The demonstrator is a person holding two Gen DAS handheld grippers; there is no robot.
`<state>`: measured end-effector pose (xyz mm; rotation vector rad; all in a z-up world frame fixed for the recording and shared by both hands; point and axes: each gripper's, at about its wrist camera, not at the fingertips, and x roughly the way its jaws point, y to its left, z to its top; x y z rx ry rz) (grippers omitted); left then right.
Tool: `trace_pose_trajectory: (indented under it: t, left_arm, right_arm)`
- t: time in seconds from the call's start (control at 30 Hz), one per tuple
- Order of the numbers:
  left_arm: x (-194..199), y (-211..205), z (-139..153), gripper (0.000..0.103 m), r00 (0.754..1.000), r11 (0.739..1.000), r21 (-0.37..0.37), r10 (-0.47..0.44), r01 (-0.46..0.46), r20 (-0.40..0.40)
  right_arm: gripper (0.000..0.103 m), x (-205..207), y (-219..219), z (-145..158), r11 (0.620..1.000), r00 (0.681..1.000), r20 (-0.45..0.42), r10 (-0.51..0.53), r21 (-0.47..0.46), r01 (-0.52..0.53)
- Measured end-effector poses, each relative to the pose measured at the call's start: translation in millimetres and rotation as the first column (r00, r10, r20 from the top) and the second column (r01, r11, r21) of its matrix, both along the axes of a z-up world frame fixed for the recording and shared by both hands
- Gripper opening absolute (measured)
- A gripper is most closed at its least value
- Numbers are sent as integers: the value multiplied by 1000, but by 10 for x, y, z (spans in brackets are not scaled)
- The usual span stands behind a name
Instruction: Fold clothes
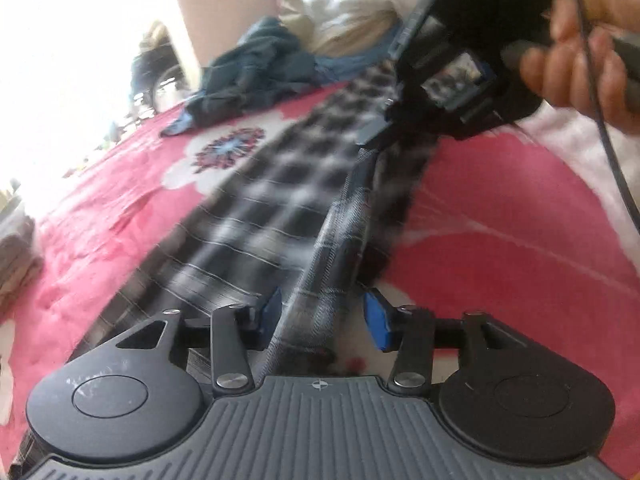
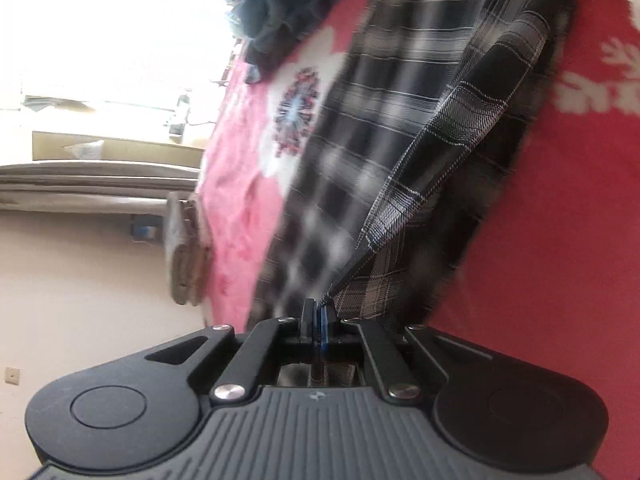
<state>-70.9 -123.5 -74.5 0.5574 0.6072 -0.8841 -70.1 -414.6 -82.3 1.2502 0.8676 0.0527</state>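
**Plaid cloth pinched on my right, loose on my left**

Plaid fabric is what I have in my right tool (image 2: 319, 318): its blue pads are pressed together on a corner of the checked garment (image 2: 400, 128), and a taut fold climbs away from the tips. My left tool (image 1: 322, 320) stands spread, a raised ridge of that same garment running between its pads; I cannot tell whether either pad touches it. Beyond both tools the garment stretches long across the pink flowered bedspread (image 1: 500, 248). Ahead of my left tool, to its right, a hand (image 1: 576, 68) grips the other device. Farther off, a dark blue heap of clothing (image 1: 256, 68) lies on the bed.
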Motion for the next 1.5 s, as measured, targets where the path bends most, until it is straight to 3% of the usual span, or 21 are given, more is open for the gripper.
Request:
trace_pose_trajectory:
  t: [0.2, 0.3, 0.63, 0.83, 0.9, 0.93, 1.0, 1.07, 1.13, 1.17, 1.3, 1.4, 1.5]
  left_arm:
    - [373, 189, 78, 9, 993, 992, -76, 91, -97, -77]
    - [479, 257, 109, 6, 988, 985, -112, 118, -129, -99]
    - [547, 301, 119, 6, 986, 978, -146, 131, -145, -107]
    - [595, 397, 134, 6, 976, 971, -175, 134, -164, -170]
    - [639, 456, 140, 9, 961, 969, -190, 109, -160, -253]
    - [660, 485, 142, 22, 951, 968, -197, 95, -158, -294]
    - [715, 610, 150, 35, 920, 949, -242, 100, -203, -380]
    - [774, 801, 150, 36, 883, 911, -306, 115, -276, -456]
    - [803, 920, 116, 36, 866, 895, -310, 146, -322, -478]
    - [806, 942, 94, 36, 866, 897, -295, 162, -329, -473]
    - [722, 752, -100, 37, 891, 964, -141, 147, -227, -429]
    - [567, 548, -214, 44, 934, 990, -49, 107, -131, -340]
    - [379, 402, -277, 48, 975, 999, 19, 53, -50, -215]
  right_arm:
    - [2, 109, -13, 32, 1000, 1000, 16, 13, 1, -13]
    - [3, 147, 6, 53, 1000, 999, 25, 21, -20, -20]
    - [2, 132, 13, 17, 999, 1000, 18, 18, -29, -18]
    - [2, 147, 7, 17, 1000, 1000, 26, 4, -9, -4]
    - [3, 140, -9, 17, 1000, 1000, 31, -1, -3, 1]
    - [3, 128, -22, 17, 1000, 999, 37, -4, 5, 4]
    - [3, 61, -56, 39, 1000, 999, 47, 2, 7, -2]
    - [2, -63, -92, 74, 1000, 999, 49, 19, -14, -19]
    - [2, -219, -121, 68, 997, 999, 26, 41, -67, -39]
    - [2, -285, -133, 40, 995, 999, 6, 51, -88, -50]
    - [2, -427, -187, -203, 996, 995, -88, 36, -78, -43]
    - [2, -458, -183, -285, 996, 993, -113, 29, -75, -38]
    - [2, -475, -155, -303, 992, 990, -132, 41, -109, -55]
